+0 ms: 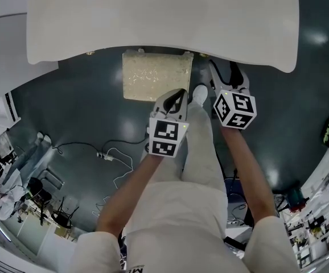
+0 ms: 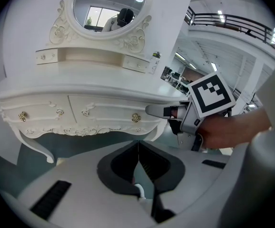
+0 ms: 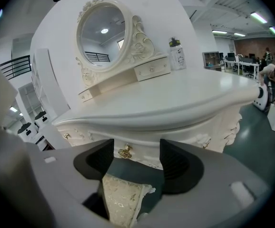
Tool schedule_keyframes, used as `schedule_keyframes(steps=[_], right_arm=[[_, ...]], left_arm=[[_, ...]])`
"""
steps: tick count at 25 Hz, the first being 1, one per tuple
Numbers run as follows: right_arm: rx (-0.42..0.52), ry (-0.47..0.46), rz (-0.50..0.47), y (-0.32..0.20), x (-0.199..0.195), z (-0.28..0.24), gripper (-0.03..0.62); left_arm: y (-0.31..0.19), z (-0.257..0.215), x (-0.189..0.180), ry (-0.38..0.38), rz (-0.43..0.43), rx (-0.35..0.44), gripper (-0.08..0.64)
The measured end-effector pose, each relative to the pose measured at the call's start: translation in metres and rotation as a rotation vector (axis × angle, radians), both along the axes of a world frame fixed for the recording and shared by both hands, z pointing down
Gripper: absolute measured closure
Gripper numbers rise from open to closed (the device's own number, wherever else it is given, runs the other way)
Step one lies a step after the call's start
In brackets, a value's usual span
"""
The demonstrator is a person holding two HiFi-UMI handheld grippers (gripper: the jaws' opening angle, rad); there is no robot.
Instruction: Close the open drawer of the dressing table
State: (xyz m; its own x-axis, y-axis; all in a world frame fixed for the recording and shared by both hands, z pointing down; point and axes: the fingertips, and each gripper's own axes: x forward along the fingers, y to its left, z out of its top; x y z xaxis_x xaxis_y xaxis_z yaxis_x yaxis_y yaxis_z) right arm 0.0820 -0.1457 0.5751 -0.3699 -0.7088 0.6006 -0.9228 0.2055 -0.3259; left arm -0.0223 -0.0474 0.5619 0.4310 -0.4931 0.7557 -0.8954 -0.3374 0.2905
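- White, glossy tabletop (image 1: 153, 21) fills the 12 o'clock part of the head view, its curved front edge toward the person.
- Beneath that edge, at 12 o'clock from the hands, stands a stool (image 1: 153, 75) with a cream patterned cushion.
- Dark grey-green floor (image 1: 68, 112) shines with ceiling-light glints; white cables (image 1: 110, 155) lie on it at 8 o'clock.
- Cluttered benches line the head view's rim at 7 and 4 o'clock.
- The left gripper (image 2: 138, 163) has its jaws together with nothing between them, and hovers over the stool's near edge, well short of the table.
- The right gripper (image 3: 136, 158) has its jaws wide apart. They press on nothing.
- The drawer (image 2: 113, 113) sits in the table's carved apron just under the tabletop, at 1 o'clock from the left gripper. In the left gripper view its front looks about level with the apron.
- Its gold knob (image 3: 124, 151) shows in the gap between the right gripper's jaws, nearer the left one; in the left gripper view that gripper's tip sits just beside the apron at 3 o'clock from the knob.
- On the tabletop's back stand an oval mirror (image 3: 102, 37) in a scrolled frame and, at 3 o'clock from it, a small bottle (image 3: 176, 53).
- Beyond the table at 3 o'clock, the right gripper view shows an open office with desks and strip lights, and a person (image 3: 270, 75) bending there.
- A railed upper gallery (image 2: 232, 23) shows at 2 o'clock in the left gripper view.
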Motion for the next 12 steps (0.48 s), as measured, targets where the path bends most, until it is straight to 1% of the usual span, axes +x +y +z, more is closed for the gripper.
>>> schedule_keyframes(steps=[7, 12], right_arm=[[0.006, 0.002, -0.023, 0.0024, -0.0014, -0.0028, 0.319], [-0.012, 0.013, -0.035, 0.0092, 0.0013, -0.0047, 0.313]], left_arm=[[0.0023, -0.0038, 0.0053, 0.002, 0.003, 0.003, 0.549], [0.0038, -0.0091, 0.0102, 0.001, 0.011, 0.013, 0.549]])
